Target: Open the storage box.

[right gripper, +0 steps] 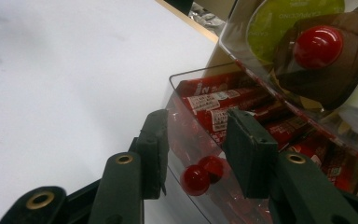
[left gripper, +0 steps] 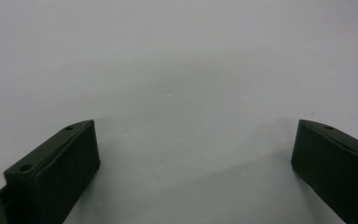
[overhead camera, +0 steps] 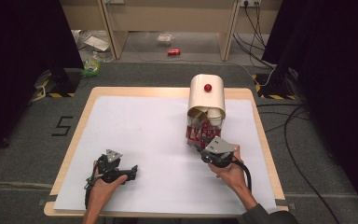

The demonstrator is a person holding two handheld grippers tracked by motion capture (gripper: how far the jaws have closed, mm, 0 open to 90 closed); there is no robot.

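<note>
A white dispenser box (overhead camera: 207, 95) with a red knob (overhead camera: 208, 87) stands at the table's far right of centre. Below it a clear drawer (overhead camera: 199, 133) of red sachets (right gripper: 219, 105) is pulled out toward me. My right gripper (overhead camera: 205, 145) is at the drawer's front. In the right gripper view its jaws (right gripper: 198, 140) stand partly apart on either side of the drawer's small red knob (right gripper: 194, 180), with a gap on each side. My left gripper (overhead camera: 131, 172) rests at the near left, open over the white sheet (left gripper: 177, 70), with nothing between its fingers (left gripper: 58, 172).
The white sheet (overhead camera: 149, 135) covers most of the wooden table (overhead camera: 168, 91). A brown lid with a red knob (right gripper: 318, 45) and a green capsule (right gripper: 284, 18) sit in the dispenser above the drawer. Cables (overhead camera: 303, 140) and clutter lie on the floor beyond.
</note>
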